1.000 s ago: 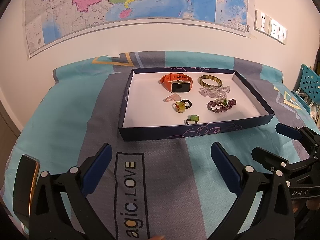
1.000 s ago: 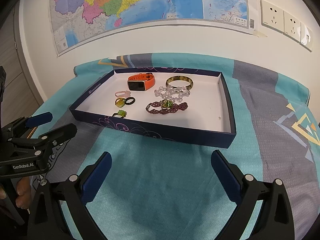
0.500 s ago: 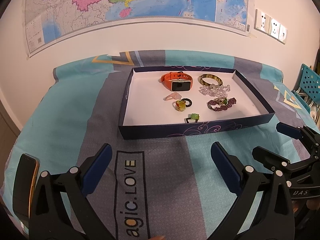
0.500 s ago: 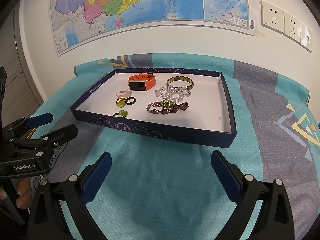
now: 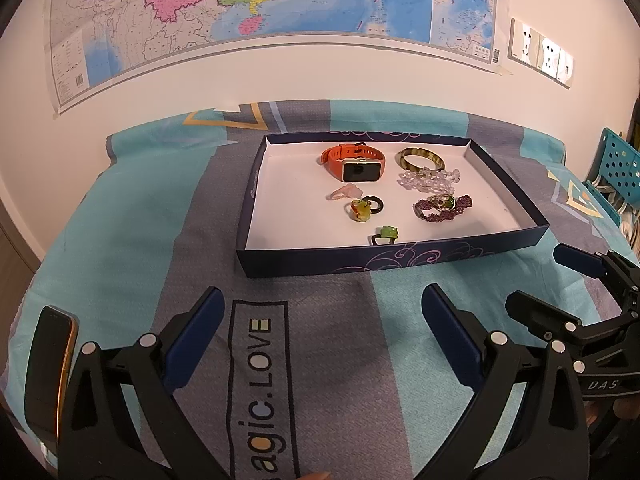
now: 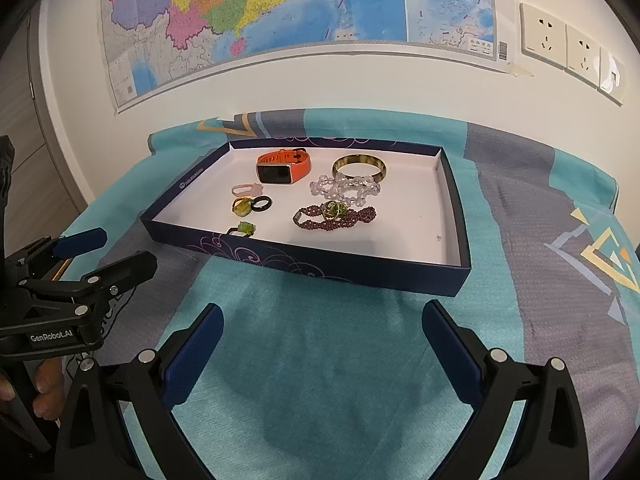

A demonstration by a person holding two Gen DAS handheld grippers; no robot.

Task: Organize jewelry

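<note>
Jewelry all inside dark blue tray [image 5: 400,258] on teal-and-grey cloth [image 5: 132,216], tray against far side near wall map [image 5: 256,8]. Orange smartwatch [image 5: 354,162] at back, brown bangle [image 5: 420,160] just right of it, clear bead bracelet [image 5: 430,179] touching bangle's front edge. Purple bead bracelet [image 5: 442,206] further forward, green-stone ring [image 5: 442,201] lying on top of it. Pink ring [image 5: 346,193], yellow-stone ring [image 5: 359,210] touching black ring [image 5: 374,205], small green ring [image 5: 386,234] closest to front wall. Left gripper [image 5: 320,334] spread wide, empty, hovering over cloth well short of tray. Right gripper [image 6: 322,340] same: wide, empty, short of tray. Phone [image 5: 50,364] at left cloth edge.
</note>
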